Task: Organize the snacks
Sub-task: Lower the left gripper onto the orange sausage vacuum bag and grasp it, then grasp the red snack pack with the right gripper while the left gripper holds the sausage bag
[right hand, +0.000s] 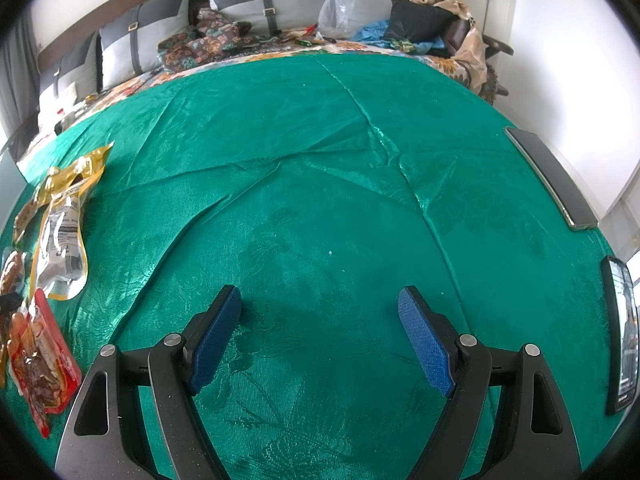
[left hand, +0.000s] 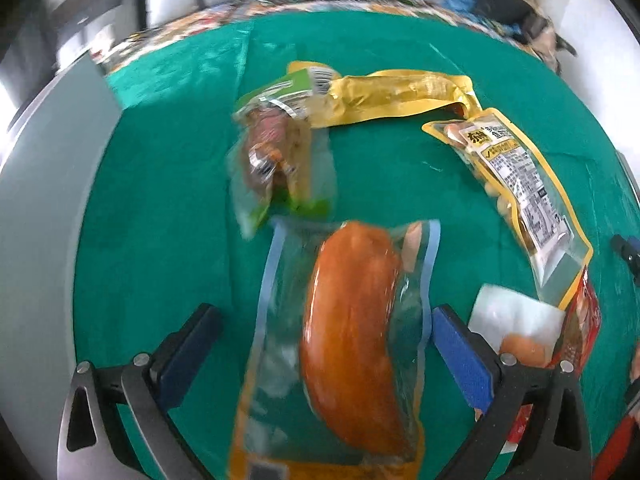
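Observation:
In the left wrist view my left gripper (left hand: 326, 316) is open, its blue pads on either side of a clear pack with an orange sausage (left hand: 352, 340) lying on the green cloth (left hand: 160, 200). Beyond it lie a green-edged clear pack (left hand: 276, 152), a yellow foil pack (left hand: 396, 96), a yellow-edged clear pack (left hand: 516, 188) and a red pack (left hand: 584, 320). In the right wrist view my right gripper (right hand: 320, 320) is open and empty over bare cloth. The yellow-edged pack (right hand: 62, 236) and red pack (right hand: 40, 360) lie at its far left.
A grey surface (left hand: 40, 240) borders the cloth at the left. Two dark phones (right hand: 552, 176) (right hand: 622, 332) lie at the cloth's right edge. Cushions (right hand: 264, 0), a plastic bag (right hand: 340, 4) and clothes sit on the bed behind.

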Demonstrator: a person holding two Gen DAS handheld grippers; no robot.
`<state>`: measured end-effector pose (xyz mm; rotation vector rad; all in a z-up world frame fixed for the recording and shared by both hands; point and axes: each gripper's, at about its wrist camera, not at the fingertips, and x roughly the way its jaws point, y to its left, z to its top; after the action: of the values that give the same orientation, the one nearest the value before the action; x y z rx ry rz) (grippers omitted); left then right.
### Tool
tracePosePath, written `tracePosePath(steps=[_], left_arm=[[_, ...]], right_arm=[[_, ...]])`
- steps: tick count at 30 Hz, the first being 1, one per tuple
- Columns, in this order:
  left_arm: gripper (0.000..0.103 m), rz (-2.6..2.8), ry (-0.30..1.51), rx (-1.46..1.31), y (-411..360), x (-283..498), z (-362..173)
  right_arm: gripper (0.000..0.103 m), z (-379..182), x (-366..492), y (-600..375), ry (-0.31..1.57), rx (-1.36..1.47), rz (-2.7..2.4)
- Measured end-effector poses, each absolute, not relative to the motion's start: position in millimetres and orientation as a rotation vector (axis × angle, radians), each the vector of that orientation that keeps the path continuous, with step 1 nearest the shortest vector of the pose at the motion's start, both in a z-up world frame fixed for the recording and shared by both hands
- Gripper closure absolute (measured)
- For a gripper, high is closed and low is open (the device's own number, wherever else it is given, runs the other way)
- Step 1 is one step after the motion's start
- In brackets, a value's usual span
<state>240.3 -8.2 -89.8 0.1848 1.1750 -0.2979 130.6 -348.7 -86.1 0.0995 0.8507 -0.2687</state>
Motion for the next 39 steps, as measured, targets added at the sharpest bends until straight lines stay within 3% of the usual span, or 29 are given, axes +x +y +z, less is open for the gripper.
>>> tracePosePath(steps=[4,5,6,7,8,9,18,23,27,30,31,39], left_arm=[[0.001,-0.297,1.225,0.19,-11.4,252.2,-90.3],[0.005,-0.298,1.219,0.187,-11.1,252.0,-89.8],[0.024,-0.305,1.191,0.186,-10.1,247.8,-87.1],[0.031,-0.313,1.152,0.187,-9.0,241.5,-81.9],[0.05,-0.31,1.155,0.175,-5.4,237.8,-80.7],[0.052,-0.319,1.154,0.157,-0.2,230.3,-79.0],[0.053,-0.247,1.086,0.038,59.9,144.5,-79.5],[0.052,-0.227,1.042,-0.048,82.9,118.8,-83.1],[0.052,-0.227,1.03,-0.042,79.6,112.7,-82.4],[0.052,-0.241,1.018,-0.064,83.0,108.5,-82.4],[0.052,-0.243,1.012,-0.07,84.5,107.3,-82.7],[0.052,-0.247,0.981,-0.091,87.8,103.6,-83.4]], right_arm=[[0.02,-86.0,130.2,-349.2,0.851,0.1,-0.269],[0.02,-85.9,130.4,-349.0,0.851,0.1,-0.268],[0.02,-85.9,130.4,-349.1,0.851,0.102,-0.263],[0.02,-85.9,130.3,-349.2,0.851,0.102,-0.263],[0.02,-85.8,130.3,-349.2,0.851,0.102,-0.263],[0.02,-85.8,130.3,-349.2,0.851,0.102,-0.263],[0.017,-83.9,128.6,-349.7,0.861,0.098,-0.228],[0.018,-63.8,101.6,-302.5,0.893,0.179,0.036],[0.019,-50.2,71.9,-199.8,0.898,-0.061,0.333],[0.021,-75.2,57.1,-143.0,0.902,-0.47,0.353],[0.021,-78.5,55.9,-144.2,0.878,-0.488,0.369],[0.019,-61.2,80.7,-276.8,0.999,-0.061,0.011]])
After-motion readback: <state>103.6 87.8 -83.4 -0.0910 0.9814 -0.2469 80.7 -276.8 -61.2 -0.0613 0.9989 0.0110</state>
